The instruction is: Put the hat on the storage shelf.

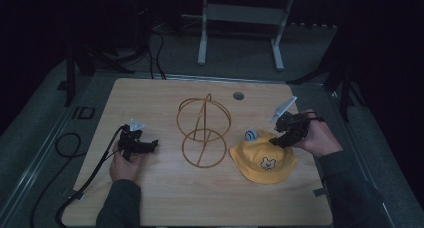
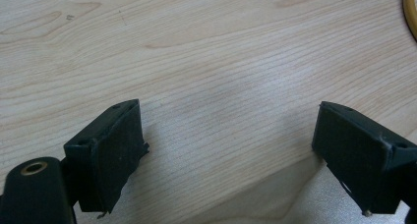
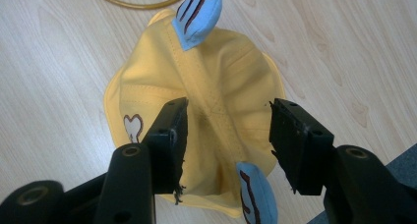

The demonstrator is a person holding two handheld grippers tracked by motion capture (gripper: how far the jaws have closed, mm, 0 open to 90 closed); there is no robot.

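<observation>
Where gripper (image 3: 226, 135) overlaps, hat (image 3: 216, 86) crown

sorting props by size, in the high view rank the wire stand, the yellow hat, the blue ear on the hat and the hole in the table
1. wire stand
2. yellow hat
3 and 4. blue ear and hole: both tiny and look about alike, so no ranking between them.

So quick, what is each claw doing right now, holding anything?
Left claw: open, holding nothing, just above the bare table.
Right claw: open over the yellow hat, not gripping it.
</observation>
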